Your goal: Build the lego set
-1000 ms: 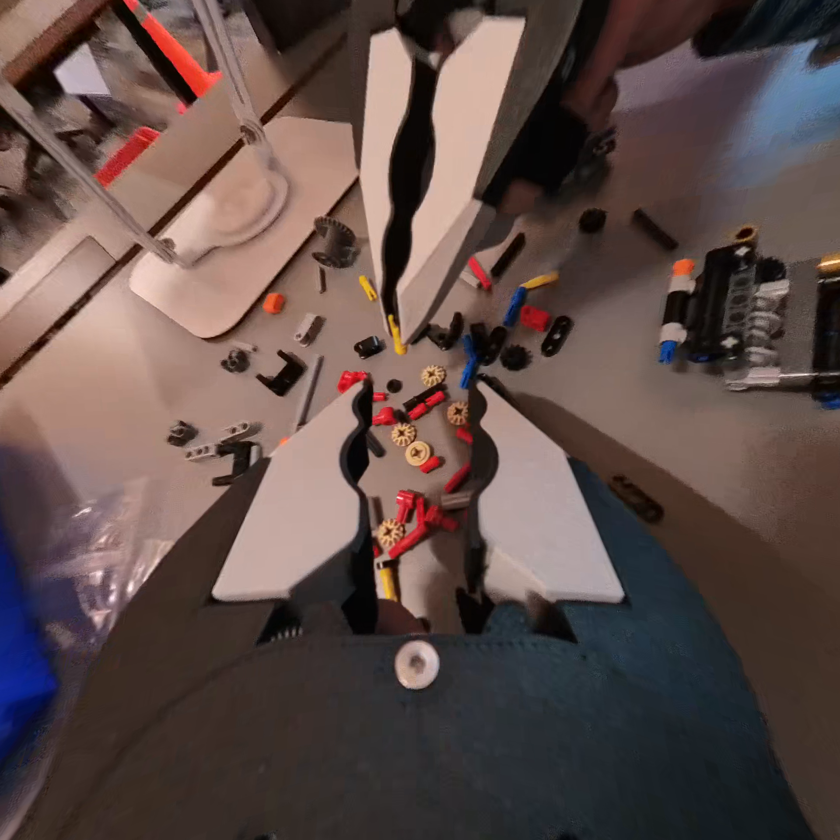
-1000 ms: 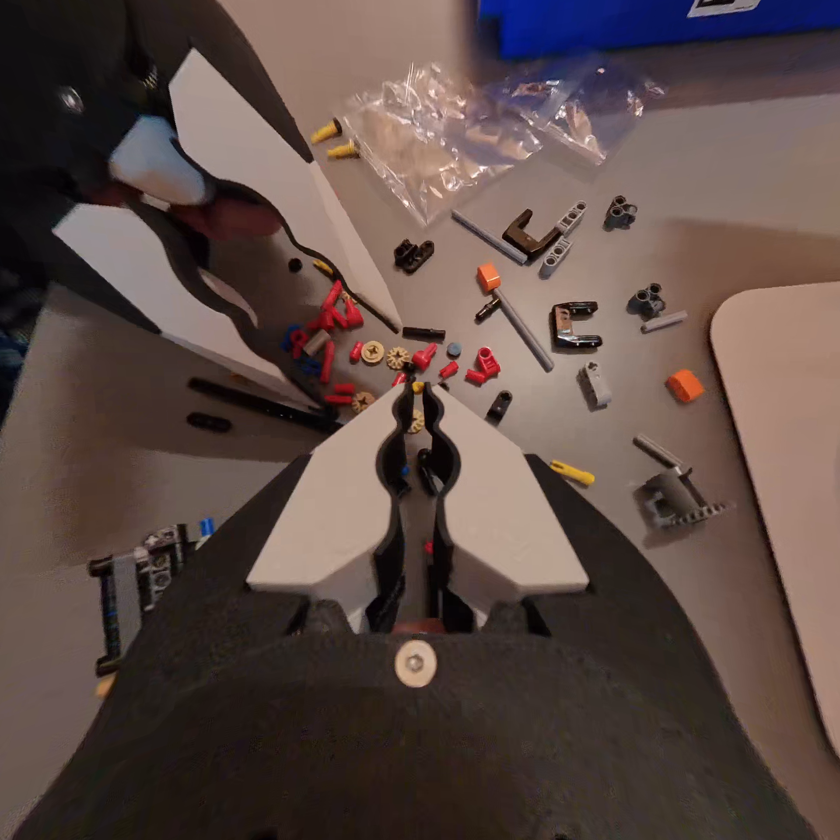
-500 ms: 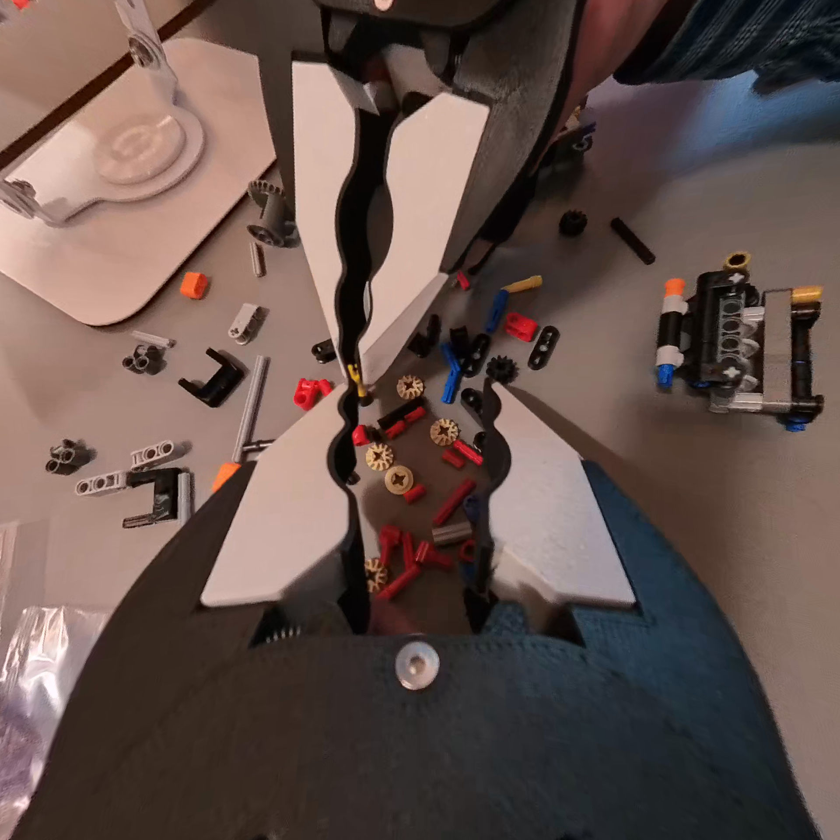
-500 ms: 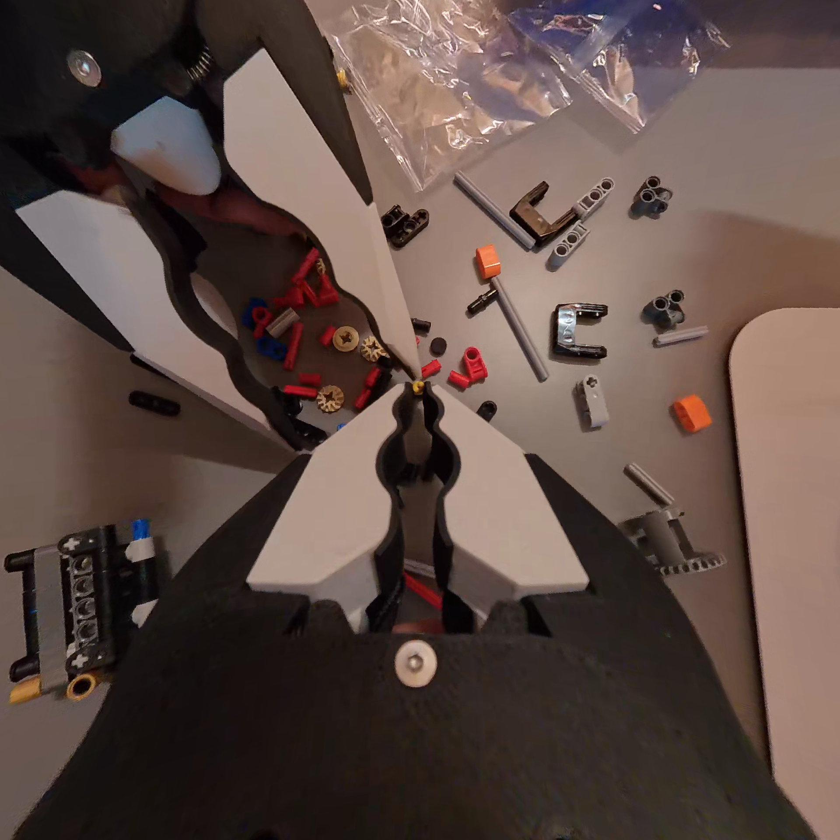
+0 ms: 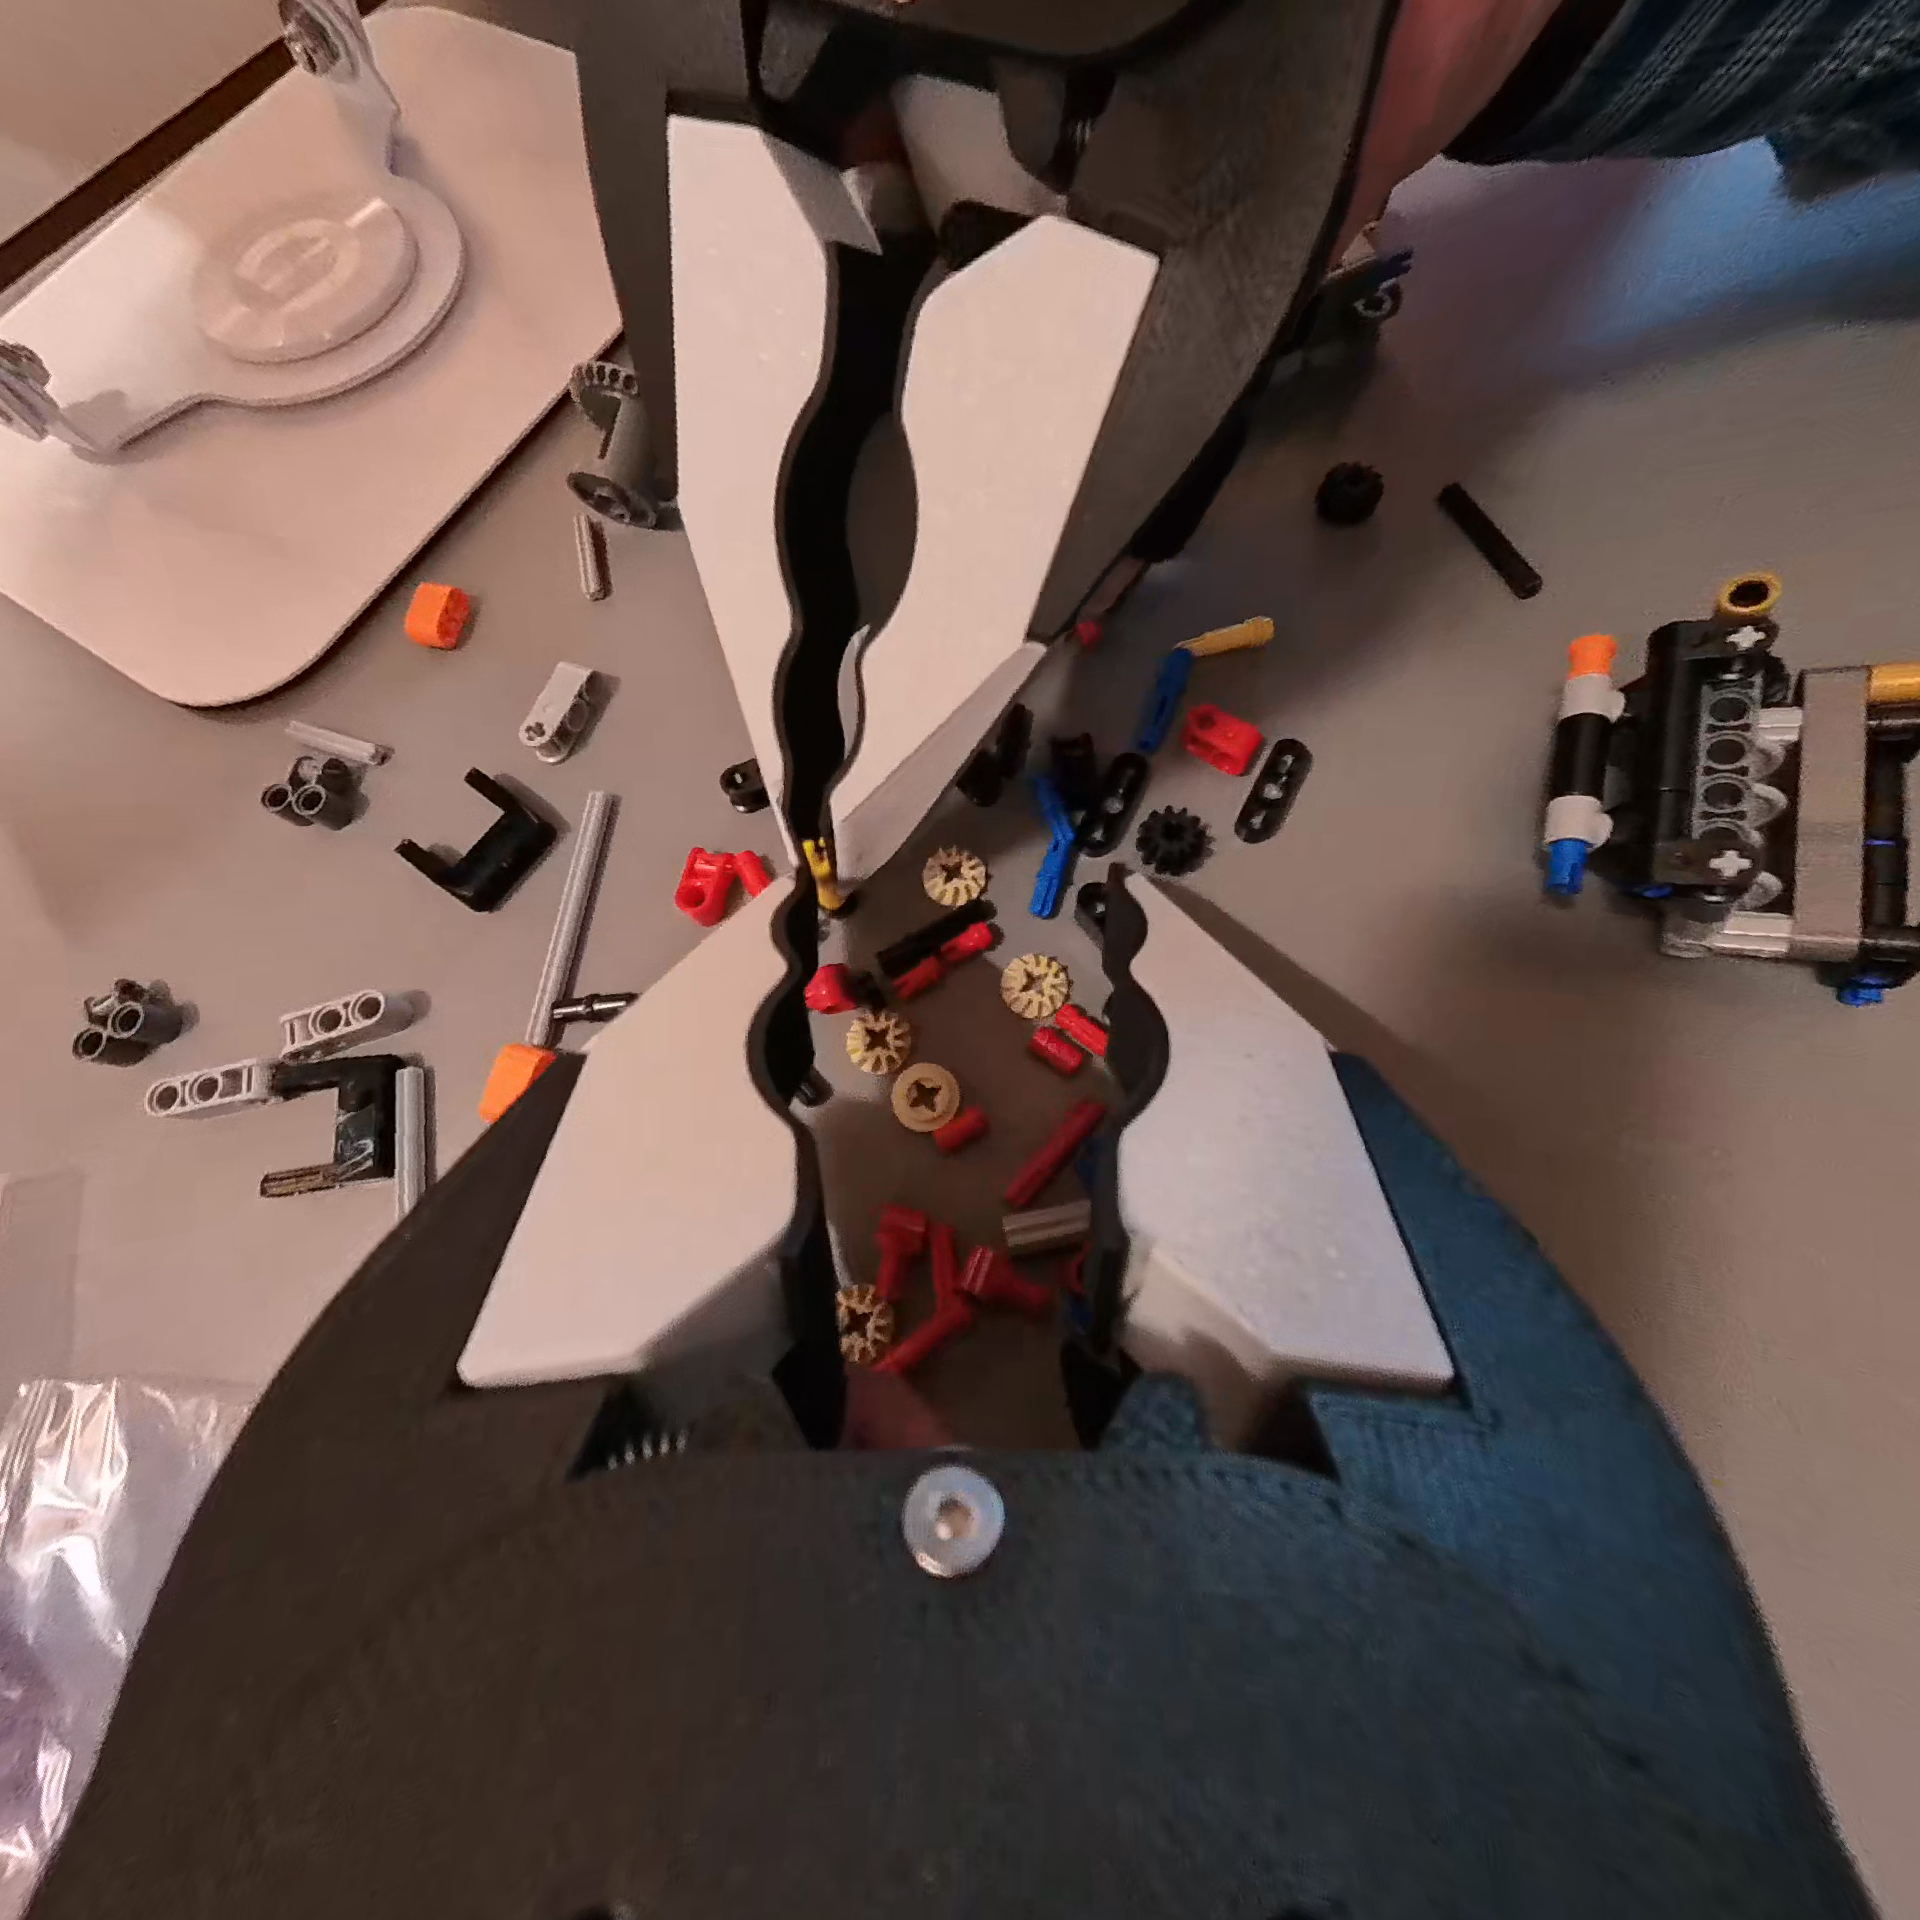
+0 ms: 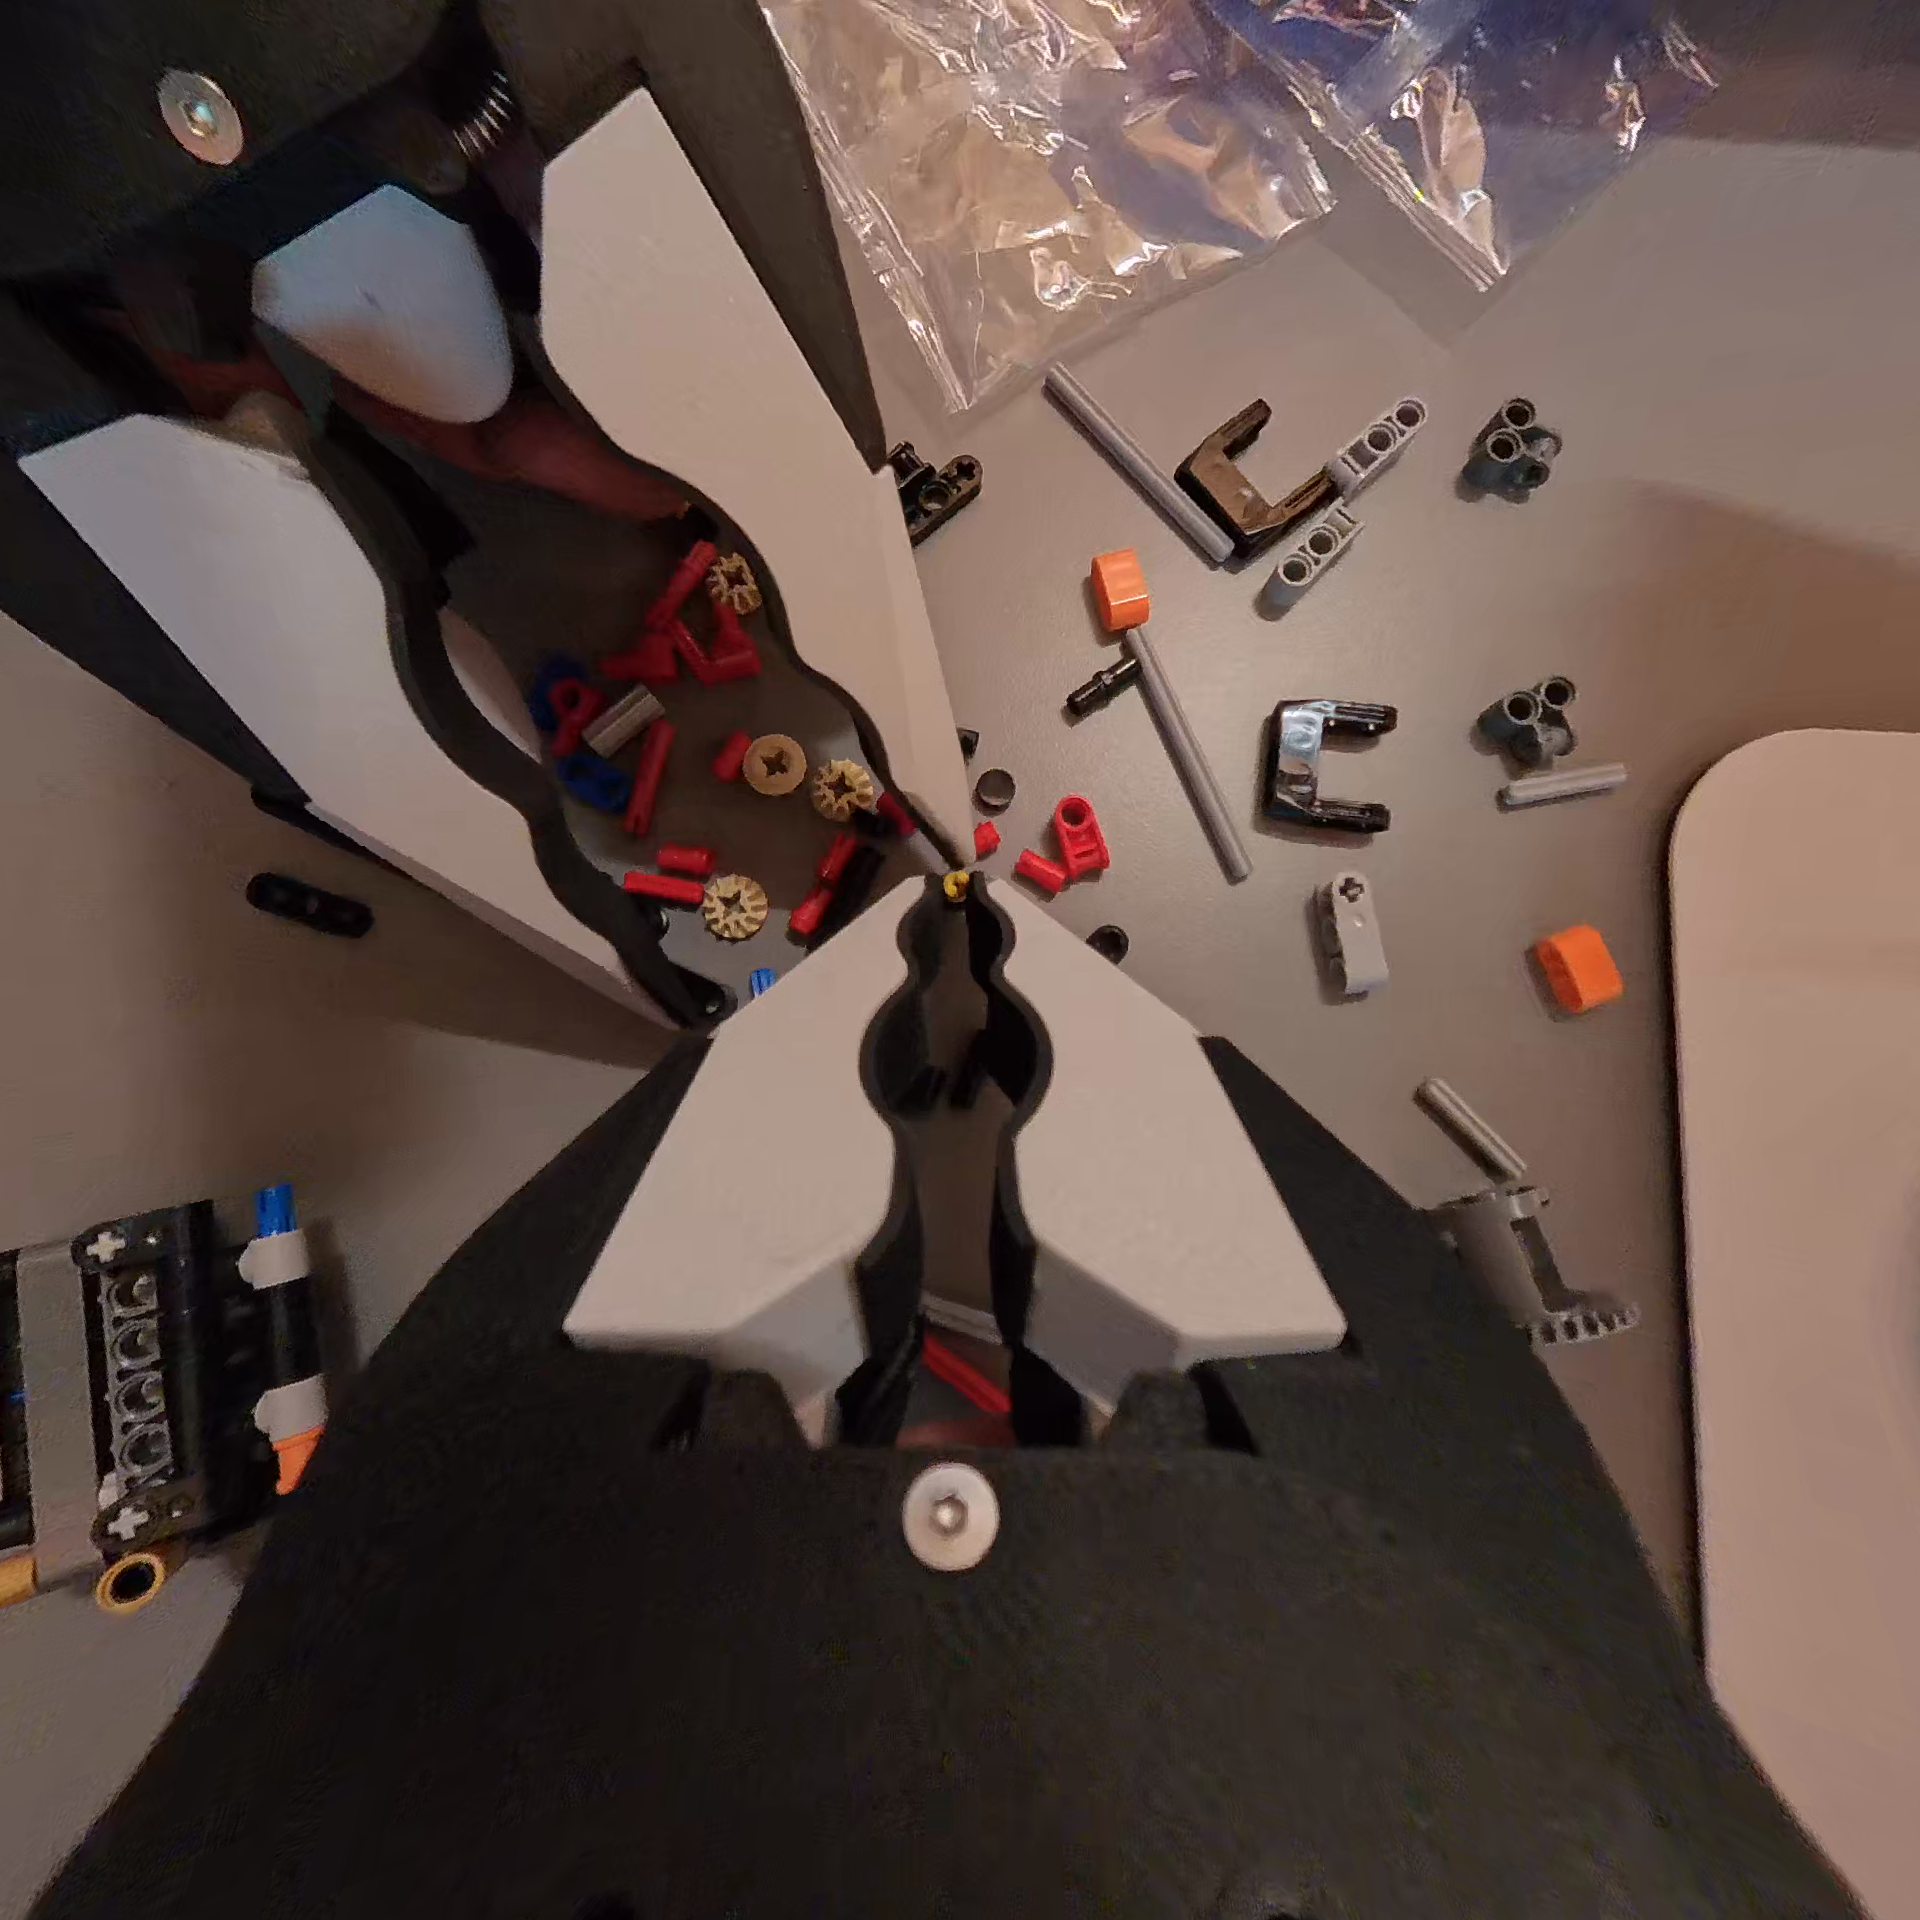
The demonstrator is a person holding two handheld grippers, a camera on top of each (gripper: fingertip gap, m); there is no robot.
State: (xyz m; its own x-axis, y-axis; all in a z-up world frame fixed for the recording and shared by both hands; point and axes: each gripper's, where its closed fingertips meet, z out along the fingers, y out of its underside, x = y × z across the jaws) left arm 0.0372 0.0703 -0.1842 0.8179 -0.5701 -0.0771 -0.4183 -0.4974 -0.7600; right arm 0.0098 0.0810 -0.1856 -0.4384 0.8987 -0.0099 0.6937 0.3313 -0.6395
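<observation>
My right gripper (image 6: 956, 896) is shut on a small yellow pin (image 6: 955, 884), which also shows in the left wrist view (image 5: 823, 871). My left gripper (image 5: 951, 894) is open and empty, low over a pile of loose red pins, tan gears (image 5: 1035, 985) and blue pieces on the grey table. The right gripper (image 5: 821, 847) comes in from the top of the left wrist view, with the pin right beside the tip of one left finger (image 5: 727, 1091). A partly built black and grey assembly (image 5: 1745, 810) lies to the right, also seen in the right wrist view (image 6: 135, 1382).
Scattered around are a grey axle (image 6: 1184, 758), orange pieces (image 6: 1577, 966), black brackets (image 6: 1320, 769) and a grey gear part (image 6: 1527, 1278). Clear plastic bags (image 6: 1091, 187) lie at the far side. A pale board (image 6: 1818, 1143) with a stand base (image 5: 260, 291) borders the parts.
The two grippers have come closer together. The right gripper has carried the yellow pin to the left gripper's fingertip. The left gripper has stayed open.
</observation>
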